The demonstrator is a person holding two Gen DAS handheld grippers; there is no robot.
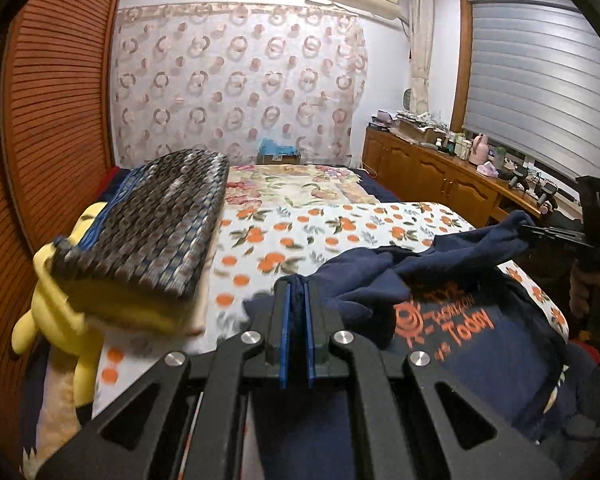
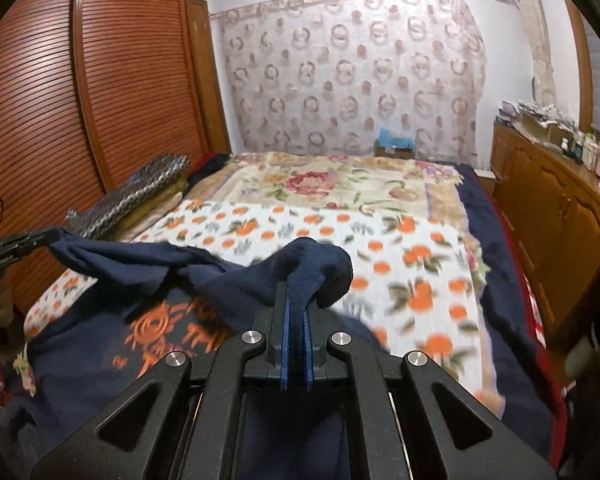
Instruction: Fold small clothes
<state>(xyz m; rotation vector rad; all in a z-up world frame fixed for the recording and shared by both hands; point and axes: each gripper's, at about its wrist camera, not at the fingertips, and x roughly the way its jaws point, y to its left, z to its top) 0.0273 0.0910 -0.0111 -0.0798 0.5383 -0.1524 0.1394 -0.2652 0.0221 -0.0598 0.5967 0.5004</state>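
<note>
A small navy garment with an orange print (image 1: 452, 320) lies on the bed's orange-flower sheet (image 1: 300, 232), its upper edge lifted between both grippers. My left gripper (image 1: 298, 284) is shut on one bunched corner of the navy cloth. My right gripper (image 2: 296, 300) is shut on the other corner, which bulges over its fingertips. The garment (image 2: 148, 320) stretches leftward in the right wrist view to the left gripper (image 2: 44, 238). The right gripper shows in the left wrist view (image 1: 536, 232), at the far right.
A woven grey pillow on yellow bedding (image 1: 156, 232) lies at the bed's left side by a slatted wooden wardrobe (image 2: 80, 92). A floral blanket (image 2: 332, 184) covers the far bed. A wooden cabinet with clutter (image 1: 440, 160) runs along the right wall.
</note>
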